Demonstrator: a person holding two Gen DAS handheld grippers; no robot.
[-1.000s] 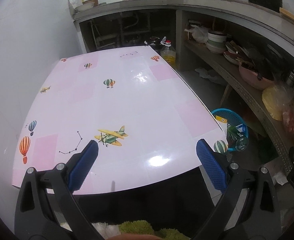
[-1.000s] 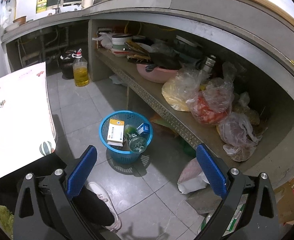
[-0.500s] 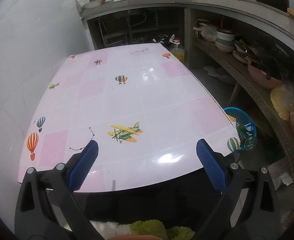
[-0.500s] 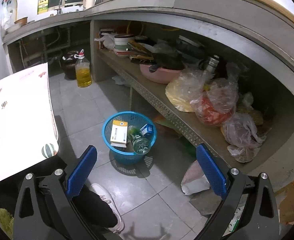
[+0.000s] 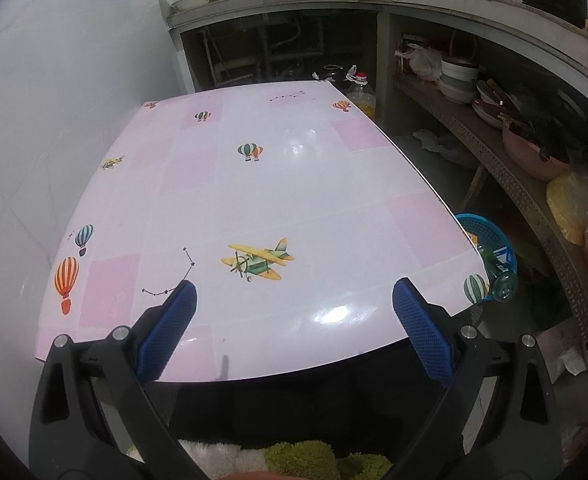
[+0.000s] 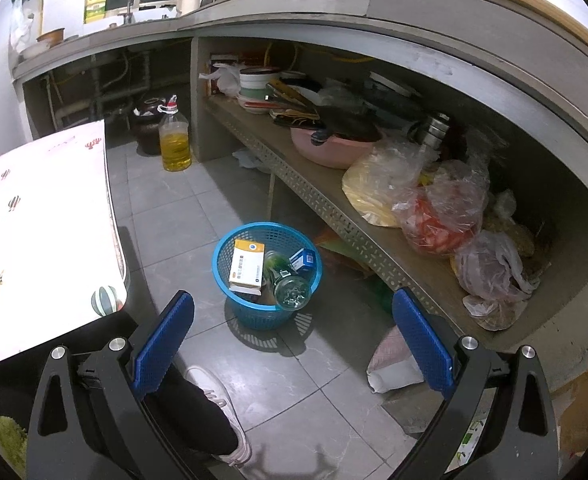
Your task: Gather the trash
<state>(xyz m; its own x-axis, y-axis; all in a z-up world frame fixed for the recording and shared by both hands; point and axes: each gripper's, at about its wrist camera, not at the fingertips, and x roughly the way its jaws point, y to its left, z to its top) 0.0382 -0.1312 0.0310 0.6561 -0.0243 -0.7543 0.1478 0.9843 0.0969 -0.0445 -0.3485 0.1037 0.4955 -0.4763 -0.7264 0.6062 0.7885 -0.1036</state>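
Both grippers, left (image 5: 292, 320) and right (image 6: 292, 326), spread wide and empty; one blue basket (image 6: 230, 300) holds two boxes and one bottle (image 6: 288, 284).

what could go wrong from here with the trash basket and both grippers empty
The blue basket looks full: the clear bottle leans over its rim and could roll out if bumped or if more goes in. The basket stands close by the table edge and the person's white shoe, so a step or swing might tip it. Both the left gripper and right gripper hang open, holding nothing.
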